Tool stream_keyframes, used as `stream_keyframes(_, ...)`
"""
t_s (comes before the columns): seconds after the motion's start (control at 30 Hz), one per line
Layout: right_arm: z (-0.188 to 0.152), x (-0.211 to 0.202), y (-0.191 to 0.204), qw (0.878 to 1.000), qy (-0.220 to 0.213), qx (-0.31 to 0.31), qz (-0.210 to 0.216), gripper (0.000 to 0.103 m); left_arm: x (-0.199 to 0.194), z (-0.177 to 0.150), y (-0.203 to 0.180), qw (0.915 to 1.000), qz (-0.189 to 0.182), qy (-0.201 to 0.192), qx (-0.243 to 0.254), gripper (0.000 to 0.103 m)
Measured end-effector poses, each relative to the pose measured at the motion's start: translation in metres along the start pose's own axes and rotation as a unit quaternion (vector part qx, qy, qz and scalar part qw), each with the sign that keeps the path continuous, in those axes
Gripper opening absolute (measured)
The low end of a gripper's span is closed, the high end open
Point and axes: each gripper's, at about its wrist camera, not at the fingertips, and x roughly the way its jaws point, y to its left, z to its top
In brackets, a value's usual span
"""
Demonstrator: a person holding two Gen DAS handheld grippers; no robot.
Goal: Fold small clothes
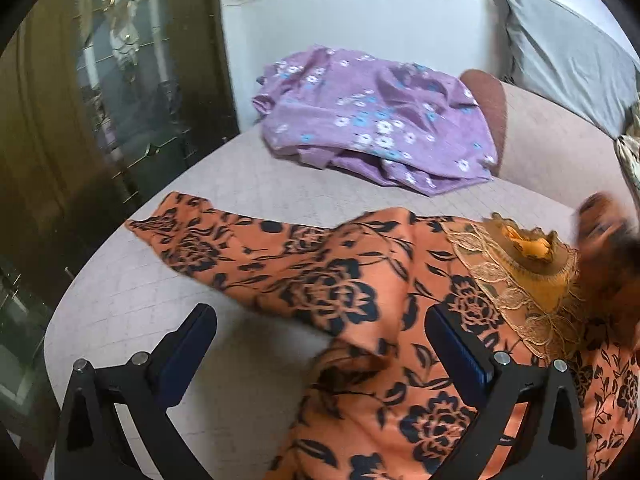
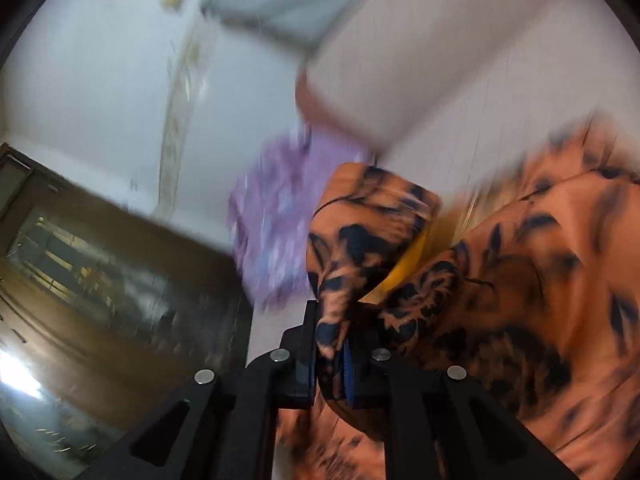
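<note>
Two grippers work one orange floral garment [image 1: 360, 280] spread on the pale checked surface [image 1: 132, 300]. Nearest, the left gripper [image 1: 320, 344] has its fingers spread wide and grasping nothing — one finger over bare surface, the other over the cloth's lower part, with the garment's edge lying between them. The right gripper [image 2: 334, 344] is clenched on a bunched fold of the same garment [image 2: 372, 232], which rises ahead of its fingertips with a yellow lining showing inside the fold; that view is heavily smeared, so how much fabric sits between the pads is hard to judge. Past the left fingers the garment's long axis runs across the view, a sleeve-like end pointing away to the left, the lace-trimmed neckline [image 1: 520, 268] to the right. Farther on lies a purple flowered garment [image 1: 376, 120], well apart, in front of a brown cushion [image 1: 486, 100]. The risk as I judge it: a thin pinch carried fast could slip out — or, with nothing pinning the cloth, the whole piece could drag and crease instead of folding cleanly.
</note>
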Motion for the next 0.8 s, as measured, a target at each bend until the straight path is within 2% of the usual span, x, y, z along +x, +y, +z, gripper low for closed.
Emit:
stream_keyframes(0.03,-0.015,0.019,0.001,0.999,0.038,0.005,0.002,0.023,0.000,0.000,0.004,1.0000,0.001,-0.002,-0.004,0.103)
stream_keyframes(0.1,-0.040,0.040,0.003,0.995,0.100,0.005,0.002,0.081,-0.002,-0.001,0.012,0.9999,-0.003,-0.005,-0.016,0.103)
stream_keyframes(0.13,-0.051,0.043,0.004,0.993,0.115,0.002,0.005,0.084,-0.002,-0.001,0.015,0.9996,-0.009,-0.004,-0.025,0.103)
stream_keyframes(0.23,-0.061,0.022,0.011,0.995,0.100,-0.024,0.014,0.084,0.000,-0.001,0.017,0.9985,-0.034,0.000,-0.043,0.103)
stream_keyframes(0.33,-0.055,-0.022,0.015,0.997,0.054,-0.059,-0.012,0.084,0.004,-0.002,0.008,0.9963,-0.072,0.013,-0.046,0.103)
stream_keyframes(0.47,-0.039,-0.073,0.011,0.987,-0.007,-0.108,-0.116,0.080,0.017,-0.004,-0.011,0.9889,-0.133,0.045,-0.048,0.102)
stream_keyframes(0.5,-0.032,-0.084,0.007,0.985,-0.022,-0.109,-0.130,0.076,0.020,-0.004,-0.016,0.9865,-0.149,0.050,-0.046,0.098)
stream_keyframes(0.6,-0.005,-0.101,-0.025,0.986,-0.044,-0.051,-0.150,0.066,0.032,-0.007,-0.034,0.9818,-0.171,0.078,-0.026,0.083)
stream_keyframes(0.7,0.015,-0.107,-0.056,0.985,-0.050,0.003,-0.164,0.060,0.045,-0.012,-0.047,0.9753,-0.189,0.113,-0.015,0.081)
stream_keyframes(0.8,0.030,-0.112,-0.079,0.986,-0.049,0.056,-0.151,0.057,0.049,-0.013,-0.061,0.9723,-0.200,0.121,0.007,0.081)
